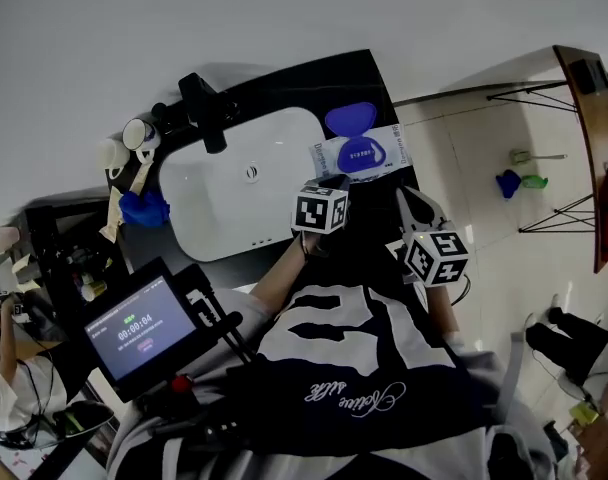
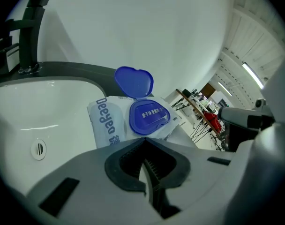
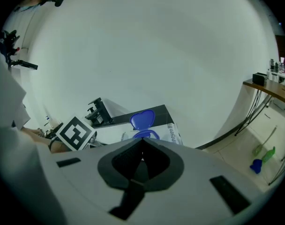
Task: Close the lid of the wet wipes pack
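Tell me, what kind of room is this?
Likely a mock washroom corner in a workshop: a white sink with a black faucet, a wet wipes pack beside it, and a workbench beyond.

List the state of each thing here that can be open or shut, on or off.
lid: open, standing upright
wet wipes pack: not closed, lying flat
left gripper: jaws shut, empty
right gripper: jaws shut, empty
screen: lit

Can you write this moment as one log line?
pack: by sink | lid: open, standing up | left claw: shut, empty, short of pack | right claw: shut, empty | task: lid not yet closed
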The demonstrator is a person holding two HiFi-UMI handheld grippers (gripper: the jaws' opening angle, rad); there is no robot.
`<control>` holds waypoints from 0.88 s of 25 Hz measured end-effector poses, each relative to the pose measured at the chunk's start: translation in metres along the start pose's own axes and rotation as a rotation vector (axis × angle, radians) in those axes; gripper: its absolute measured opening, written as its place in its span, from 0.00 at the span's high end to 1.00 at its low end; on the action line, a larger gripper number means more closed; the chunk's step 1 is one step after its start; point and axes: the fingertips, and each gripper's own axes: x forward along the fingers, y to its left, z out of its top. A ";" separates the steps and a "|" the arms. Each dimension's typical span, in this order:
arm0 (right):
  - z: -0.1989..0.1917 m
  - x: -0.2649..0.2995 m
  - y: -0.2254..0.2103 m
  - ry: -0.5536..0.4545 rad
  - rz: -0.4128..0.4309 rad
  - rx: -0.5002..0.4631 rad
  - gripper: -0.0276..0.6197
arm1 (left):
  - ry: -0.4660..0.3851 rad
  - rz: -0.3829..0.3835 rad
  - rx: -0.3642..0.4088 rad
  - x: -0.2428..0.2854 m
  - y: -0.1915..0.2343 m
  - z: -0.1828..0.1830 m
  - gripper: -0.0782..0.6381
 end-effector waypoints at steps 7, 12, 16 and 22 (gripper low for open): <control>0.043 0.065 -0.021 0.060 0.140 -0.181 0.96 | -0.008 -0.020 -0.147 0.007 0.007 0.000 0.89; 0.075 0.154 -0.040 0.106 0.186 -0.308 0.96 | -0.026 0.008 -0.210 0.005 0.023 -0.001 0.89; 0.069 0.212 -0.058 0.213 0.206 -0.315 0.96 | -0.038 0.022 -0.248 0.009 0.031 -0.002 0.89; 0.051 0.227 -0.042 0.283 0.343 -0.326 0.96 | -0.040 0.042 -0.281 0.010 0.037 -0.007 0.89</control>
